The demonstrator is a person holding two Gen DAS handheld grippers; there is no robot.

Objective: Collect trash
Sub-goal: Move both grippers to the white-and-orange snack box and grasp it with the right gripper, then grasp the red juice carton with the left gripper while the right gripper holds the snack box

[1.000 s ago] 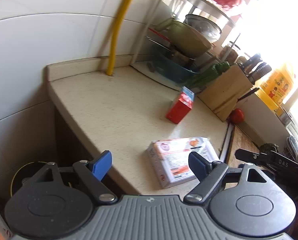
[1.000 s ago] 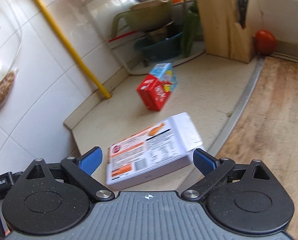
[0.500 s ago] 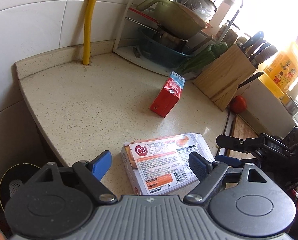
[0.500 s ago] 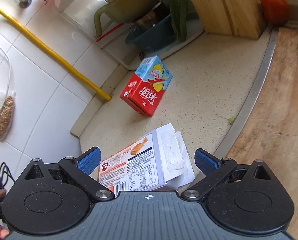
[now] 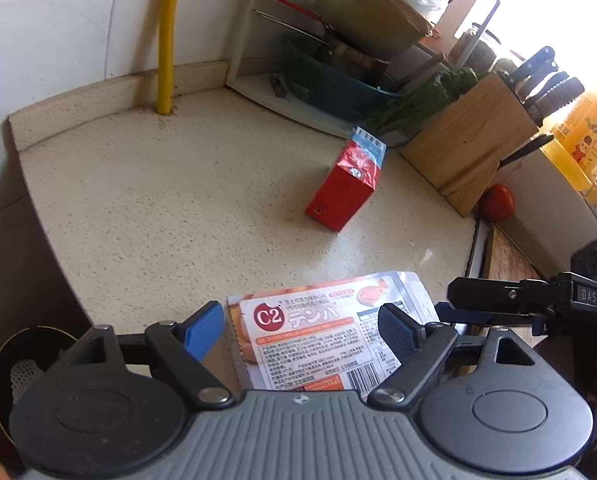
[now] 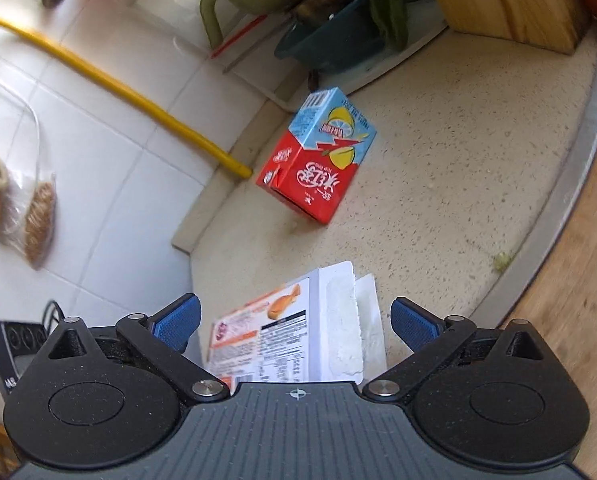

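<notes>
A flat white and orange food box (image 5: 318, 340) (image 6: 294, 332) lies on the speckled countertop (image 5: 158, 208) near its front edge. My left gripper (image 5: 302, 332) is open, its blue pads either side of the box without touching it. My right gripper (image 6: 294, 324) is open too and straddles the same box from its torn end. Part of the right gripper shows at the right of the left wrist view. A red and blue drink carton (image 5: 344, 186) (image 6: 318, 156) lies on its side farther back on the counter.
A dish rack with a green pot (image 5: 362, 4) and a teal basin (image 5: 334, 84) fills the back corner. A wooden knife block (image 5: 470, 140), a tomato (image 5: 496, 202), a yellow pipe (image 5: 168, 36) and a wooden cutting board (image 6: 578, 280) border the counter. A bin (image 5: 22, 364) sits below left.
Both grippers have come forward and down toward the food box, which now sits between each pair of fingers. The right gripper has tilted downward. Both stay open.
</notes>
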